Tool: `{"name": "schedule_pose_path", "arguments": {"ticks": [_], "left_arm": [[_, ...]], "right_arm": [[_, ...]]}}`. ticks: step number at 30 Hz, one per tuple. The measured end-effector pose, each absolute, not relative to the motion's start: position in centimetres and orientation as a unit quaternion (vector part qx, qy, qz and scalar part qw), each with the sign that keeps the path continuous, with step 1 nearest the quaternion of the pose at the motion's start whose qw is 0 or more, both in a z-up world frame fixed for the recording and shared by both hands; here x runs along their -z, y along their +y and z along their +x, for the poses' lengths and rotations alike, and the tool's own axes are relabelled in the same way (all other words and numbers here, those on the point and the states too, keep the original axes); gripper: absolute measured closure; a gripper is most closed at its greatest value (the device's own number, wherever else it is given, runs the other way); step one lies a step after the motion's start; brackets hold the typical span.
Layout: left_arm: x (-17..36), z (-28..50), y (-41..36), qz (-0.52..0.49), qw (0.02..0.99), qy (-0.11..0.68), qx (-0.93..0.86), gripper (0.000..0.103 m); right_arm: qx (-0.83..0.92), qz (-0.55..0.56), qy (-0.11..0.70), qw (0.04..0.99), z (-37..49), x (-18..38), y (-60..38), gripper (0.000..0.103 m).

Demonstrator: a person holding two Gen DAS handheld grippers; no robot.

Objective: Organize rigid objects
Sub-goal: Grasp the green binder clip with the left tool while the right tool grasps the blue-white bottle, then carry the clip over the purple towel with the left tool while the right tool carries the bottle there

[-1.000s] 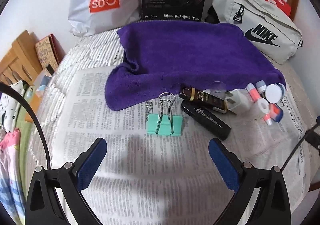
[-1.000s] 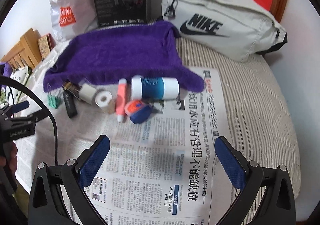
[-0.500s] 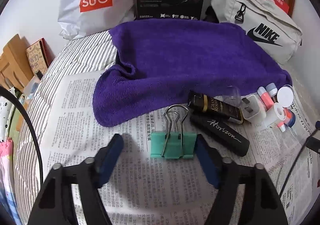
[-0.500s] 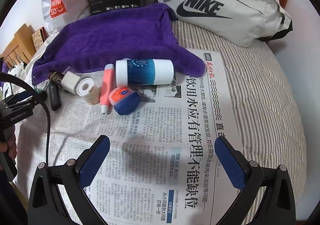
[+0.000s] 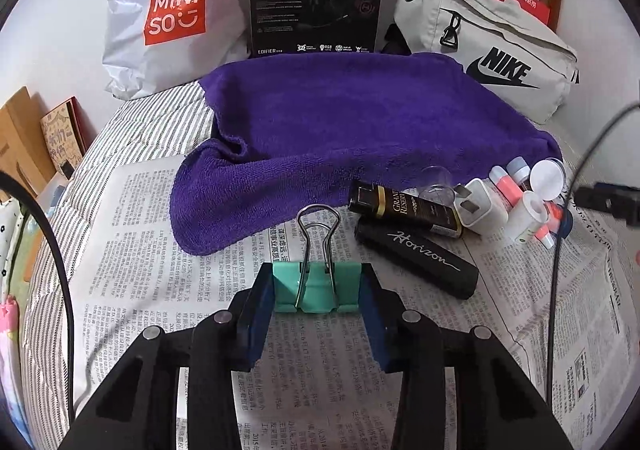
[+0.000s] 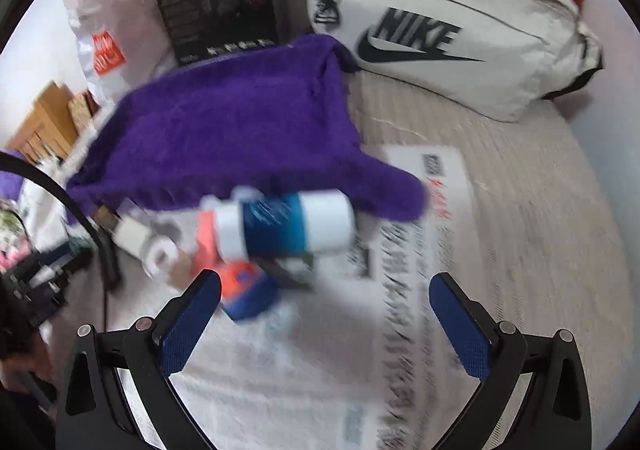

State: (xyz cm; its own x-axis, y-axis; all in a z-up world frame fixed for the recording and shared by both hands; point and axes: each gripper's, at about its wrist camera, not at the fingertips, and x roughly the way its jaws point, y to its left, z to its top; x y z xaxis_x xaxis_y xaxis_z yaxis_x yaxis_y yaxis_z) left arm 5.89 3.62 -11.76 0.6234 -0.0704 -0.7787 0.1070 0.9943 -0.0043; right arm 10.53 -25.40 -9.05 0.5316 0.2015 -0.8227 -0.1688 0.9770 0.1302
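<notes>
A green binder clip (image 5: pixel 316 287) lies on the newspaper (image 5: pixel 160 270) just before the purple towel (image 5: pixel 340 130), clamped by the left claw (image 5: pixel 317 290); right of it, a black tube (image 5: pixel 416 264) and small bottles (image 5: pixel 524 216). The right claw (image 6: pixel 326 314) hovers spread wide.

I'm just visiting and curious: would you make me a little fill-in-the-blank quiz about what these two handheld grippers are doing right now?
1. The left gripper is closed on a mint-green ____.
2. The right gripper holds nothing; its jaws are ____.
3. The binder clip rests on a sheet of ____.
4. The towel behind the black case is ____ in colour.

Missing words: binder clip; open; newspaper; purple
</notes>
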Motion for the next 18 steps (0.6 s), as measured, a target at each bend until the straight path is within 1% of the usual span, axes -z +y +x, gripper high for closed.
{"name": "schedule_pose_path", "arguments": {"ticks": [5, 10, 12, 13, 14, 15, 16, 18], "left_arm": [[11.7, 5.8, 3.6, 0.023, 0.901, 0.431, 0.052, 0.064], [11.7, 5.8, 3.7, 0.022, 0.901, 0.431, 0.055, 0.064], [11.7, 5.9, 3.7, 0.022, 0.9, 0.431, 0.055, 0.064], [11.7, 5.9, 3.7, 0.022, 0.9, 0.431, 0.055, 0.064], [11.7, 5.9, 3.7, 0.022, 0.9, 0.431, 0.055, 0.064], [11.7, 5.9, 3.7, 0.022, 0.9, 0.431, 0.055, 0.064], [11.7, 5.9, 3.7, 0.023, 0.9, 0.431, 0.055, 0.064], [11.7, 5.9, 3.7, 0.022, 0.9, 0.431, 0.055, 0.064]], "right_arm": [[-0.095, 0.0, 0.478, 0.873, 12.5, 10.1, -24.3, 0.0], [-0.102, 0.023, 0.484, 0.869, 13.7, 11.4, -24.8, 0.0], [-0.109, 0.035, 0.48, 0.87, 13.9, 11.7, -25.0, 0.004], [-0.111, 0.033, 0.475, 0.872, 13.8, 11.6, -24.8, 0.008], [-0.116, 0.027, 0.467, 0.876, 13.6, 11.5, -24.6, 0.019], [-0.124, 0.023, 0.465, 0.877, 13.5, 11.5, -24.5, 0.025], [-0.124, 0.021, 0.467, 0.875, 13.5, 11.4, -24.3, 0.027], [-0.12, 0.014, 0.469, 0.875, 13.3, 11.4, -24.2, 0.027]]}}
